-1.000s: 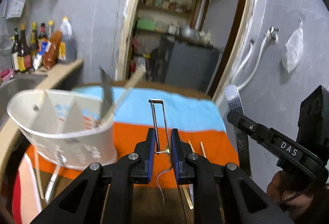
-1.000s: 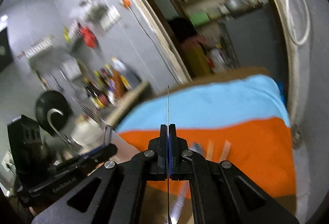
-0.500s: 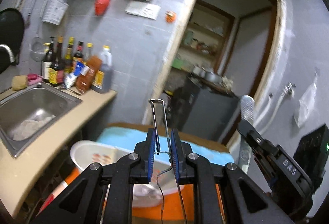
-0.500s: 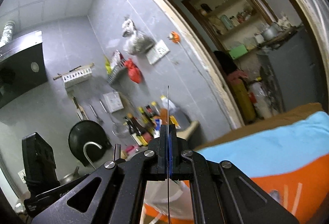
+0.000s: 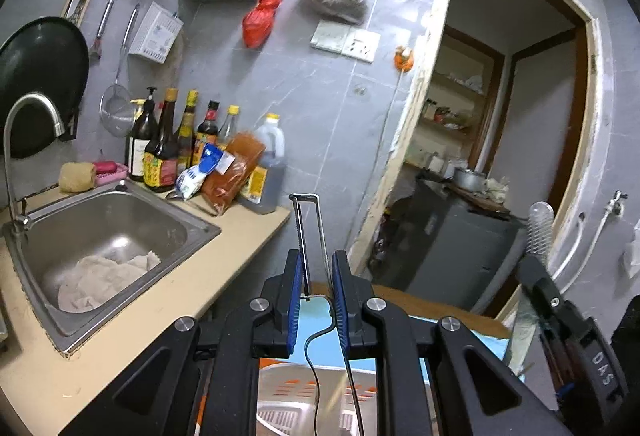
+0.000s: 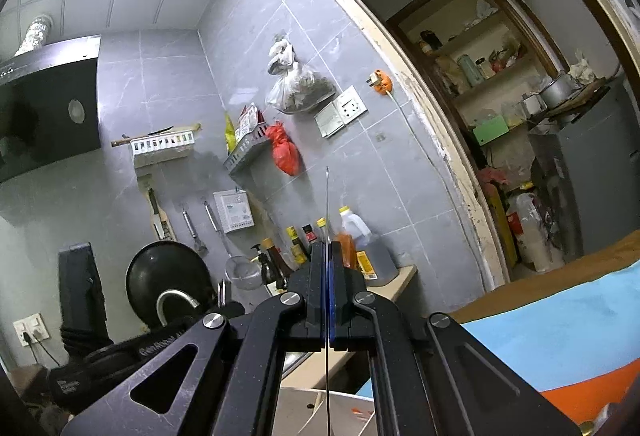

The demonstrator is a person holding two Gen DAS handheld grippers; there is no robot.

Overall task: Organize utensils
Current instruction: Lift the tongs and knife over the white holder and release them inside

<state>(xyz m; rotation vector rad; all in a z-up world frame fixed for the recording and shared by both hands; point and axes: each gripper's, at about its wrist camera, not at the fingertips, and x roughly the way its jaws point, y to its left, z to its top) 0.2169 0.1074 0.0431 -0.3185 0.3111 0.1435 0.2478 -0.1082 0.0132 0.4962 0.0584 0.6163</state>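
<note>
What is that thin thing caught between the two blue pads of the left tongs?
A bent wire kitchen tool sits between the pads of the left tongs; its squared loop sticks out ahead. The left wrist view shows it.

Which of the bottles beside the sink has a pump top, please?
The dark bottle at the left end of the row, nearest the sink, has the black pump dispenser; the others have screw caps, mostly yellow.
</note>
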